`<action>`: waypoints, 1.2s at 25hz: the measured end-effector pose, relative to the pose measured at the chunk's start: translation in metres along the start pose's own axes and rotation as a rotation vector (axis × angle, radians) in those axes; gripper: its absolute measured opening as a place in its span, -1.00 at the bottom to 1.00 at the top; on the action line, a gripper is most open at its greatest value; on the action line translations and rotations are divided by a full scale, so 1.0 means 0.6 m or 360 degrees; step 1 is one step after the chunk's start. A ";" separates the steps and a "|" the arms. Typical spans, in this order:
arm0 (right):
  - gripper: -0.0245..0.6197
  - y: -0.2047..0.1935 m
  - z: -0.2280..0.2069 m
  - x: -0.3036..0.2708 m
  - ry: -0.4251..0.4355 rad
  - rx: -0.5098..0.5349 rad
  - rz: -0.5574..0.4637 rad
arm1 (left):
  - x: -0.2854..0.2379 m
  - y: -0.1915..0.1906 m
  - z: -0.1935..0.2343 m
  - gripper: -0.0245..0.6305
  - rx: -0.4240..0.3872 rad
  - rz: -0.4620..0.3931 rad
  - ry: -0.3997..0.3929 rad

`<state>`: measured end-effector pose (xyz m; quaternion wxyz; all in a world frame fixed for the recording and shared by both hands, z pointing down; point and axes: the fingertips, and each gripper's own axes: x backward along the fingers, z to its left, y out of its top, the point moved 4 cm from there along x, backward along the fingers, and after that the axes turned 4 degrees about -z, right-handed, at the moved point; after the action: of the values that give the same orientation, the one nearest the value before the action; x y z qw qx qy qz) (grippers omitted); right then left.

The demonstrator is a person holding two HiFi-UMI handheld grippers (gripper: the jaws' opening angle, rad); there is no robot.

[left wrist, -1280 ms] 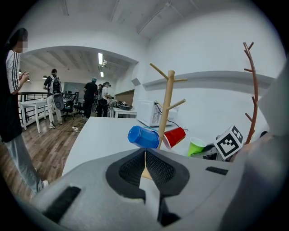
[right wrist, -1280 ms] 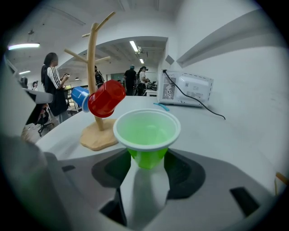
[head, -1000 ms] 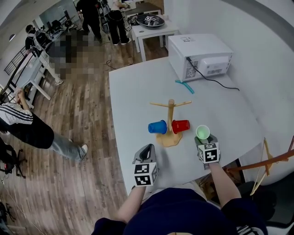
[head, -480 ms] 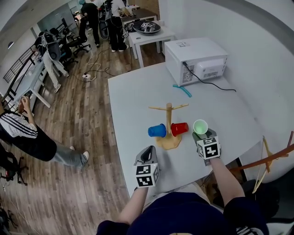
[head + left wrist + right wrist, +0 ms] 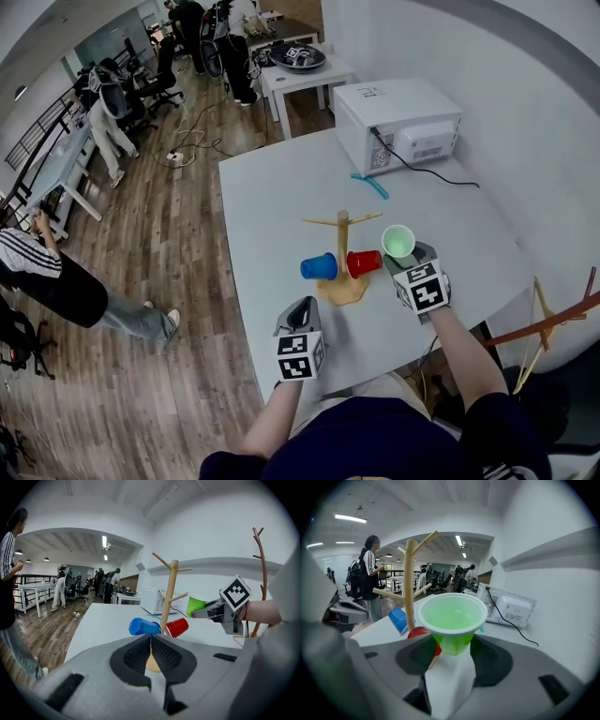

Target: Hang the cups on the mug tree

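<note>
A wooden mug tree (image 5: 343, 240) stands on the white table (image 5: 281, 187). A blue cup (image 5: 320, 267) hangs on its lower left peg and a red cup (image 5: 365, 262) on its lower right peg. My right gripper (image 5: 406, 259) is shut on the base of a green cup (image 5: 397, 242), held upright in the air just right of the tree. In the right gripper view the green cup (image 5: 452, 620) fills the middle, with the tree's post (image 5: 409, 583) to its left. My left gripper (image 5: 301, 315) is shut and empty, in front of the tree's base, apart from it.
A white microwave (image 5: 398, 117) with a black cable stands at the table's far right, a teal strip (image 5: 372, 185) in front of it. A wooden stand (image 5: 553, 323) rises off the table's right edge. Several people and desks are on the wood floor to the left.
My right gripper has lifted the green cup off the table and carried it up and left, closer to the tree's right pegs. The left gripper has stayed put.
</note>
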<state>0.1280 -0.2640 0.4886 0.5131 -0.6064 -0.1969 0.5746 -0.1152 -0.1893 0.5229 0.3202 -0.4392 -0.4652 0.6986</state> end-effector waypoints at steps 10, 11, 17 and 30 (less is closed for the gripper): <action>-0.18 0.065 0.004 0.003 0.0045 0.0163 -0.0028 | 0.005 -0.005 -0.001 -0.86 0.0021 0.0006 0.0016; -0.18 0.072 0.004 0.004 0.0046 0.0178 -0.0031 | 0.005 -0.005 -0.001 -0.86 0.0021 0.0006 0.0016; -0.18 0.110 0.014 0.012 0.0059 0.0315 -0.0053 | 0.008 -0.007 0.001 -0.86 0.0017 0.0002 0.0017; -0.18 0.164 0.024 0.036 0.0041 0.0485 -0.0088 | 0.017 -0.009 -0.004 -0.86 0.0011 -0.0001 0.0009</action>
<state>0.0863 -0.2797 0.3973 0.6172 -0.5232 -0.1175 0.5758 -0.1169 -0.1774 0.5243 0.3232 -0.4401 -0.4619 0.6989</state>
